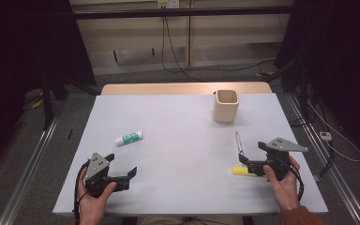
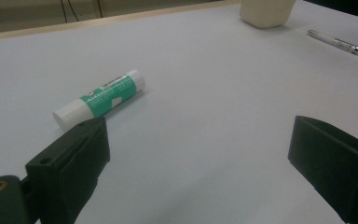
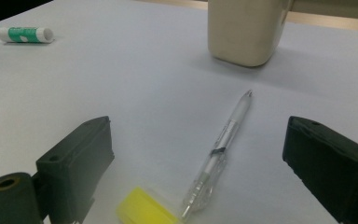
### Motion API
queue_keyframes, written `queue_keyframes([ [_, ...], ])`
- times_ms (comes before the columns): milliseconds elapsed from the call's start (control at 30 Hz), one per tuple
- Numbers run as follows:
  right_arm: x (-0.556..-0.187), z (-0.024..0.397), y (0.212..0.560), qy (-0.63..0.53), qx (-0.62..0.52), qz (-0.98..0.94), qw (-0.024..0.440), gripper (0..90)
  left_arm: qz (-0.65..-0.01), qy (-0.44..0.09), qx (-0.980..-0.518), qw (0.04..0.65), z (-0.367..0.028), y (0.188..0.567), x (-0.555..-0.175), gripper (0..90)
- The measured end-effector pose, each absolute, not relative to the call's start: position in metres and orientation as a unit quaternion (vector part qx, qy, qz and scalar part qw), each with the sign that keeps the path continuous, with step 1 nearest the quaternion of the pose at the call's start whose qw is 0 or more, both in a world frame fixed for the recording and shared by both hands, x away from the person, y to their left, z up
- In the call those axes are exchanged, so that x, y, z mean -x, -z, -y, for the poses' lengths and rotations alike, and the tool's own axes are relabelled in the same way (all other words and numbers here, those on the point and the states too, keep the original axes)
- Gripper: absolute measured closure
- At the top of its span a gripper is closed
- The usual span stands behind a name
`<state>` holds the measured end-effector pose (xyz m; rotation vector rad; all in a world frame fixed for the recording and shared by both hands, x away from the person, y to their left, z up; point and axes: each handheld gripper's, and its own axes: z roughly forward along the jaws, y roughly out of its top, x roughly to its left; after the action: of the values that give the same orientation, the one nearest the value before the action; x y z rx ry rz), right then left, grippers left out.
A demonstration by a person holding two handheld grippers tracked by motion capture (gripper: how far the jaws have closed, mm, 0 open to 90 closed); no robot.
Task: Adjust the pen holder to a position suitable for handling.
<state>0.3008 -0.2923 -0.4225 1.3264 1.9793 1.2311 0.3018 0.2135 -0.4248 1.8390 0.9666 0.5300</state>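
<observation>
Right gripper view: pen between spread jaws (untouched)

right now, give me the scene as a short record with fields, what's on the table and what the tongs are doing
surface: white table top
left tongs: open, nothing between the jaws, near the front left corner
right tongs: open, nothing gripped, by the pen and the yellow piece
glue stick: green and white, lying flat, ahead of the left tongs
pen: clear barrel, lying flat, tip toward the cup
yellow piece: small, beside the pen's near end
cup: cream, upright, far right of the table
</observation>
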Motion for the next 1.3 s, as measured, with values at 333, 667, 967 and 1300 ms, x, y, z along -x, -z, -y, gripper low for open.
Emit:
queue_keyframes([
  [333, -0.331, 0.294, 0.398, -0.445, -0.47, -0.719, 0.254, 7.8, -0.401, -0.223, -0.754, 0.471, -0.214, 0.425, -0.303, 5.6],
  [667, -0.381, 0.301, 0.38, -0.439, -0.466, -0.727, 0.247, 10.7, -0.4, -0.225, -0.755, 0.468, -0.214, 0.426, -0.304, 5.6],
  [967, -0.431, 0.301, 0.358, -0.433, -0.435, -0.756, 0.227, 9.3, -0.4, -0.221, -0.754, 0.472, -0.213, 0.426, -0.303, 5.6],
  [1300, -0.477, 0.302, 0.355, -0.425, -0.418, -0.775, 0.211, 16.9, -0.393, -0.217, -0.758, 0.472, -0.213, 0.426, -0.303, 5.6],
])
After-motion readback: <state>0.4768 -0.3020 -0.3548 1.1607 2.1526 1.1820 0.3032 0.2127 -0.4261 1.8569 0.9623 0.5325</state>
